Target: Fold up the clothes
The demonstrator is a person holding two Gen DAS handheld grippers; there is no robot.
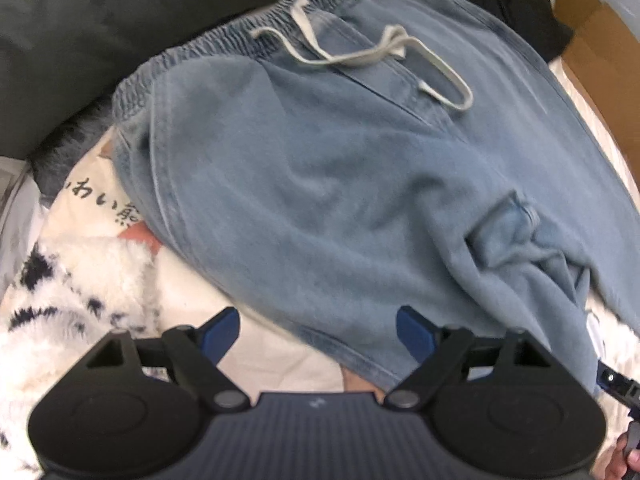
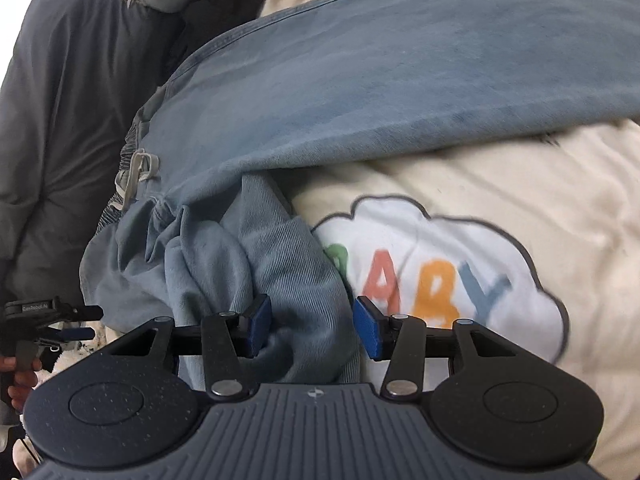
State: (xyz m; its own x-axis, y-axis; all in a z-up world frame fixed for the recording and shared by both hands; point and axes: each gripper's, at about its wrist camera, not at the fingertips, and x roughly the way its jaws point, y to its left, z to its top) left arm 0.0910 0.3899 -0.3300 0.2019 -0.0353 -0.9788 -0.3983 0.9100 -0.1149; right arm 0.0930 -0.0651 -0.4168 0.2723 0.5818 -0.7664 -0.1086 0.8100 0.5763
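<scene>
Trousers of pale blue denim lie spread across a cream blanket, their gathered waistband toward the far edge beside a dark grey pillow, and a white drawstring looped loose over the front. The blanket is printed with a white cloud carrying the coloured letters "BABY", the first letter partly hidden under a bunched fold of the trousers; in the left wrist view some dark Japanese characters show on it by the left side of the trousers, too partial to read. A fluffy white throw with black marks lies at the near left corner. The left gripper hangs nearly straight down over the near hem, its blue pads spread wide with the hem's edge under the gap and nothing pinched. The right gripper has its pads about half apart, straddling the bunched fold; whether they press it I cannot tell. In the right wrist view the left gripper carries small white lettering, blurred beyond reading.
</scene>
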